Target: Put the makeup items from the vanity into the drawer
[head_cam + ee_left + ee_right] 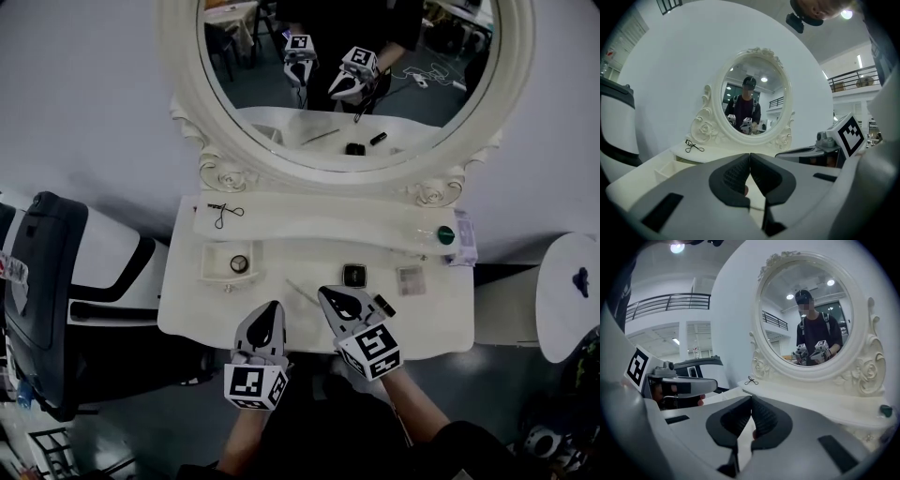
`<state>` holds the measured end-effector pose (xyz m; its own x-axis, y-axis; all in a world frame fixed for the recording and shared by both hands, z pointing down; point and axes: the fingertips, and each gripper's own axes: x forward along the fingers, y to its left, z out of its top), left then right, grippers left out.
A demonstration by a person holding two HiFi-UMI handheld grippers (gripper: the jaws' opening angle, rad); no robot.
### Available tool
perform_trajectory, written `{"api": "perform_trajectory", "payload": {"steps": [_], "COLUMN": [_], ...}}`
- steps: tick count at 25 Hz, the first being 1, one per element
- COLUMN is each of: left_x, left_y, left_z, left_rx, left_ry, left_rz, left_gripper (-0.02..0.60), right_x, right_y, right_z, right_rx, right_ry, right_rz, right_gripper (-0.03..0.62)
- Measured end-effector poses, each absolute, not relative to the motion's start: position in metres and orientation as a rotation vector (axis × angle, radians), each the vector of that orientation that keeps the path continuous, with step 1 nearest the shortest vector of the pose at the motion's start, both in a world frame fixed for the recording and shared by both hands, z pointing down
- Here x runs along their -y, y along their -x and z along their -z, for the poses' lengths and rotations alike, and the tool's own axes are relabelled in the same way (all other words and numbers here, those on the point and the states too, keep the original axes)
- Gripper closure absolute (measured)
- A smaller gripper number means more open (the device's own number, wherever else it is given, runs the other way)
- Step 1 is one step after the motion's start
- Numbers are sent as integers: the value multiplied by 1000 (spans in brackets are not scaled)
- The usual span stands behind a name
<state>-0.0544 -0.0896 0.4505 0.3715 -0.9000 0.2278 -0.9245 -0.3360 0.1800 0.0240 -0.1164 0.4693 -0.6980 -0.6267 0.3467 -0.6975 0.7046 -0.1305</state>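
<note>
On the white vanity top (187, 314) lie an eyelash curler (225, 214), a thin pencil (302, 292), a black square compact (353, 275), a short black tube (383, 305) and a small clear packet (410, 278). A small open white drawer (208, 262) at the left holds a round dark item (239, 264). My left gripper (273, 307) hovers over the front edge, its jaws pressed together with nothing between them (750, 157). My right gripper (328, 295) sits beside it near the compact and pencil, also shut with no item seen in its jaws (751, 399).
An oval mirror in a carved white frame (220, 169) rises behind the shelf. A green round item (445, 234) and a pack (466, 239) sit at the shelf's right end. A dark chair (56, 281) stands left, a white round stool (567, 295) right.
</note>
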Motion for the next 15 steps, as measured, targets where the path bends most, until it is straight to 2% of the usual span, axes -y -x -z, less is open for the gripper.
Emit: {"api": "perform_trajectory", "payload": {"steps": [8, 15], "left_x": [69, 63], "left_y": [-37, -83], "left_z": [-465, -486], "left_rx": [1506, 1397], "left_ry": [-2399, -2441], "left_rz": [-165, -219], "left_gripper": [566, 566], "right_x": [91, 81], "right_y": [-123, -183], "right_z": [-479, -507], "right_rx": [2579, 2481], "right_ry": [-1160, -1246], "right_rz": [-379, -443], "right_gripper": [569, 568]}}
